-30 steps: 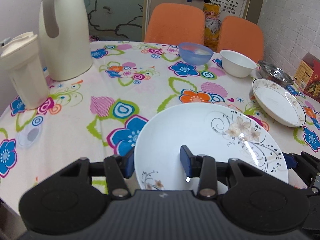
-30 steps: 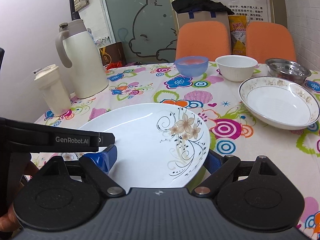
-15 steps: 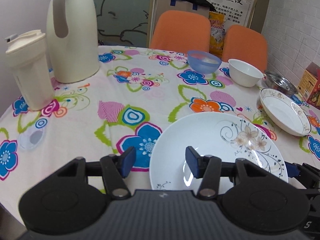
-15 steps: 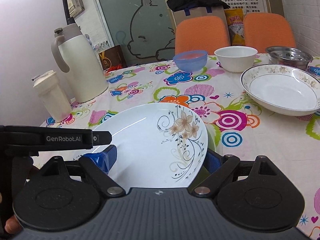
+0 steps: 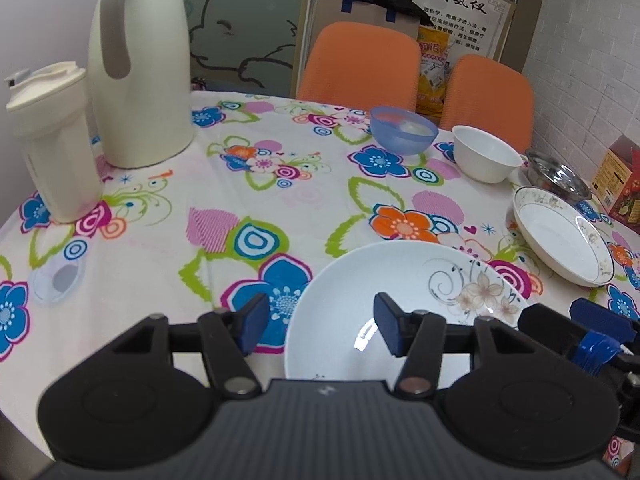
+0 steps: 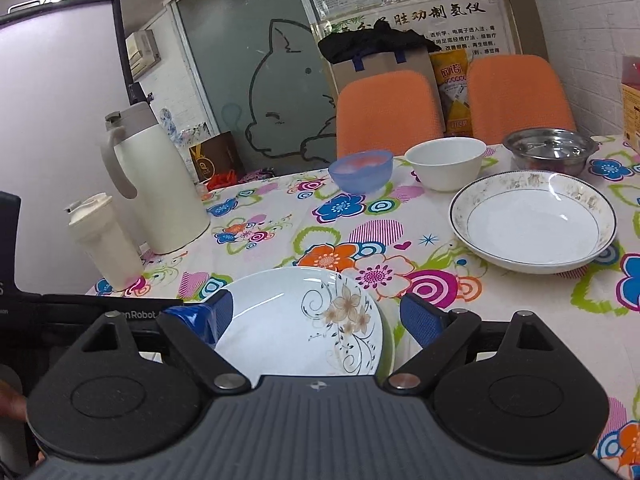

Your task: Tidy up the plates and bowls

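A white plate with a flower print [image 5: 384, 304] [image 6: 304, 320] lies on the flowered tablecloth at the near edge. My left gripper [image 5: 320, 326] is open, its jaws straddling the plate's left rim without touching it. My right gripper [image 6: 316, 320] is open, its jaws wide on either side of the plate and raised above it. A deep gold-rimmed plate [image 5: 560, 240] [image 6: 532, 224] sits to the right. A blue bowl [image 5: 402, 130] [image 6: 360, 170], a white bowl [image 5: 486, 158] [image 6: 446, 162] and a steel bowl [image 5: 558, 176] [image 6: 548, 150] stand behind.
A cream thermos jug [image 5: 138, 80] [image 6: 156, 184] and a cream shaker cup [image 5: 52, 140] [image 6: 104, 240] stand at the left. Two orange chairs [image 6: 388, 112] stand behind the table. A red box [image 5: 620, 184] sits at the far right.
Both grippers have pulled back and up from the flower plate. The left gripper's jaws, earlier around the plate's rim, have opened wider; the plate now lies flat on the table.
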`<state>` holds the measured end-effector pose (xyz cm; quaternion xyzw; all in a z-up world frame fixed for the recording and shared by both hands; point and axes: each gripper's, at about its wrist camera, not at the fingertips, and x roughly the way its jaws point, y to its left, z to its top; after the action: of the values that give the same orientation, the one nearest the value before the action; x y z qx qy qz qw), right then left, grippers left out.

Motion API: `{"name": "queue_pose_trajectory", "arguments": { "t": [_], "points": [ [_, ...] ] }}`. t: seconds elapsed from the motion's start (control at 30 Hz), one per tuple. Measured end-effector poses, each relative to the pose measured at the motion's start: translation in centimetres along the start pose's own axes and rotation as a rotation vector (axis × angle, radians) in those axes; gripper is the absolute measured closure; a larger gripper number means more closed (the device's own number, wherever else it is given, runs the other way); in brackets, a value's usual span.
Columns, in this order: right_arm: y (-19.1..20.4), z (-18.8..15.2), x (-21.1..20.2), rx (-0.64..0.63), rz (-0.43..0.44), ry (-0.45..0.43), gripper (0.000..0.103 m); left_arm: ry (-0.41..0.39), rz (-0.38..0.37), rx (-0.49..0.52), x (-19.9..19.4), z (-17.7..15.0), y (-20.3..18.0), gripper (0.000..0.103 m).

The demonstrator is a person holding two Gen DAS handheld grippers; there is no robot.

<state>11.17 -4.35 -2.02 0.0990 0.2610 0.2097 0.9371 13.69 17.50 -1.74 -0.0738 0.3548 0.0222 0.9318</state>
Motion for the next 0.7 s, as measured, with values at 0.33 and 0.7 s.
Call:
{"name": "queue_pose_trajectory", "arguments": {
  "t": [0.33,0.7],
  "points": [
    [-7.3,1.1,-2.4,0.099,-0.154,-0.057,0.025,-0.006,-0.059,0.101,0.4,2.0,-4.8,0.045],
    [-15.7,3.9,-0.4,0.067,-0.292,-0.031,0.025,0.063,-0.095,0.258,6.0,5.7,-14.7,0.044]
  ]
}}
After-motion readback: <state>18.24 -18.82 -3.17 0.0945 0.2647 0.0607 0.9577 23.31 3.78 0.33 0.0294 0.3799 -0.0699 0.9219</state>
